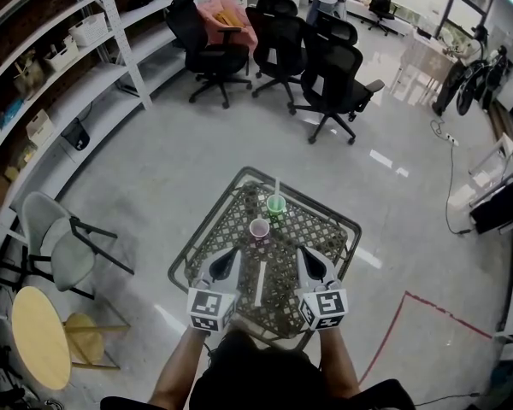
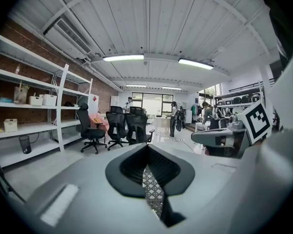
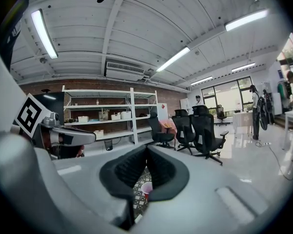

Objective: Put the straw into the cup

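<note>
On the lattice-top table (image 1: 207, 220) stand a pink cup (image 1: 259, 228) and, just behind it, a green cup (image 1: 276, 204) with a thin white straw (image 1: 277, 186) upright in it. Another white straw (image 1: 261, 284) lies flat on the table between my two grippers. My left gripper (image 1: 231, 254) hovers over the near left part of the table, jaws shut and holding nothing (image 2: 147, 147). The right gripper (image 1: 306, 253) sits at the near right, also shut and holding nothing (image 3: 146, 148). The pink cup (image 3: 146, 189) peeks out below its jaws in the right gripper view.
Several black office chairs (image 1: 329, 79) stand on the shiny floor beyond the table. White shelving (image 1: 64, 84) runs along the left wall. A grey folding chair (image 1: 60, 246) and a round wooden table (image 1: 38, 336) are at the near left. Red tape (image 1: 427, 306) marks the floor at right.
</note>
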